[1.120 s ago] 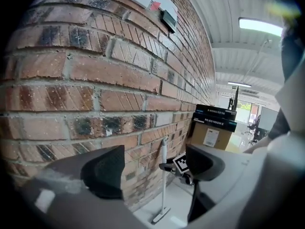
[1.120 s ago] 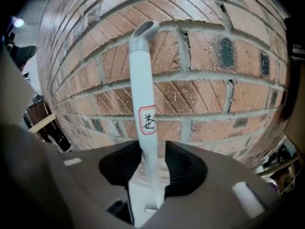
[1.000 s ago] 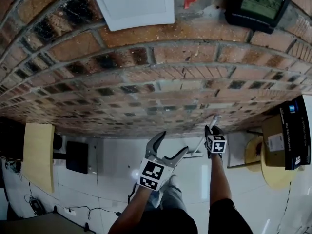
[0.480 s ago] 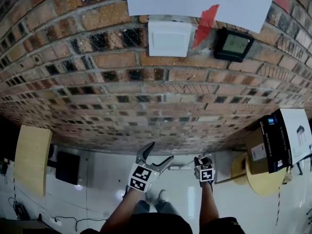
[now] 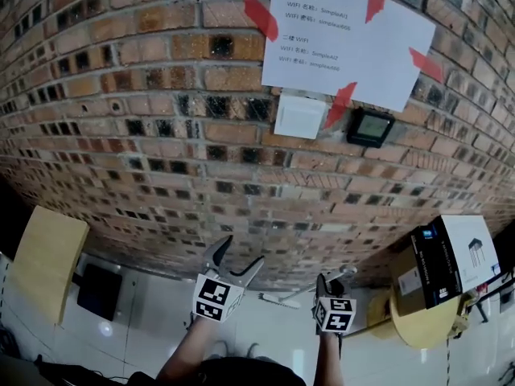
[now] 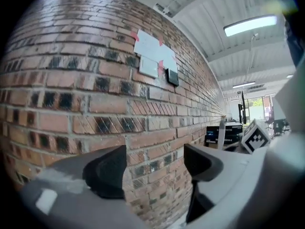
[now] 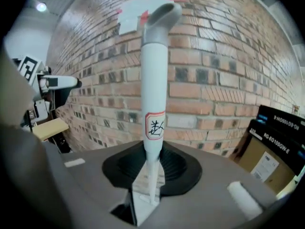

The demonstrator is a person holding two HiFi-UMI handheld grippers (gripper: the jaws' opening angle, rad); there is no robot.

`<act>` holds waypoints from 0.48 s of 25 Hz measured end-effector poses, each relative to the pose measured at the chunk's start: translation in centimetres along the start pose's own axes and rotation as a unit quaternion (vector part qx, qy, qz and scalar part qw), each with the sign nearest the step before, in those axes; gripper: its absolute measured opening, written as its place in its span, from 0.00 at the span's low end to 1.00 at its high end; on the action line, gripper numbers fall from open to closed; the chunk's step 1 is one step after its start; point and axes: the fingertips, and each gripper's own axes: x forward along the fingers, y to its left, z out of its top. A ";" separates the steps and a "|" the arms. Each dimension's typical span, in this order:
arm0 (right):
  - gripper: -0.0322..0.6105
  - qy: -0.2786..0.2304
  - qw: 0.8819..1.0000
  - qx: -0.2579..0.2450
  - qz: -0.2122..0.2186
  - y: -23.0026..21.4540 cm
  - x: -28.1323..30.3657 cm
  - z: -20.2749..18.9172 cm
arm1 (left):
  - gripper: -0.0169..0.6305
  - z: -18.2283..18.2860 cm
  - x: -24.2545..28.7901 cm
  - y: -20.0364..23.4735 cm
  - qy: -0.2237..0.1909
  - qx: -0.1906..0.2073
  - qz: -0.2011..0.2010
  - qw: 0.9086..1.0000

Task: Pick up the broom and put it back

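Note:
The broom's white handle (image 7: 155, 80), with a grey end cap and a red-bordered label, stands up between the jaws of my right gripper (image 7: 152, 168), which is shut on it. In the head view this right gripper (image 5: 325, 283) is at the lower right, close to the brick wall, and the handle (image 5: 302, 292) slants through it. The broom's head is hidden. My left gripper (image 5: 238, 256) hangs to its left with jaws open and nothing in them. In the left gripper view the left gripper (image 6: 155, 163) frames only bricks.
The brick wall (image 5: 161, 135) fills the view, with a taped paper notice (image 5: 346, 43), a white switch (image 5: 299, 117) and a small black display (image 5: 369, 127). Black and cardboard boxes (image 5: 438, 268) sit on a round yellow table at the right. A pale tabletop (image 5: 44, 272) is at the left.
Both grippers have risen along the wall, the right one carrying the broom handle up with it. The head view has tilted up, bringing the notice and switch into sight.

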 end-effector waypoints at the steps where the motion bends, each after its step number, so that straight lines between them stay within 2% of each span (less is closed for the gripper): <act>1: 0.20 -0.017 1.000 -0.004 0.001 1.0 -0.7 2.2 | 0.61 1.6 -0.8 0.3 -0.015 0.008 0.008 1.000; 3: 0.20 -0.041 0.999 -0.017 0.007 3.0 -2.0 6.4 | 0.61 4.4 -2.0 1.0 -0.044 0.013 0.027 0.999; 6: 0.20 -0.064 0.997 -0.034 0.022 5.8 -3.6 11.0 | 0.61 7.5 -3.7 2.5 -0.079 -0.001 0.054 0.995; 12: 0.20 -0.105 0.992 -0.042 0.061 9.4 -5.6 16.8 | 0.61 10.3 -6.3 4.6 -0.102 0.011 0.087 0.991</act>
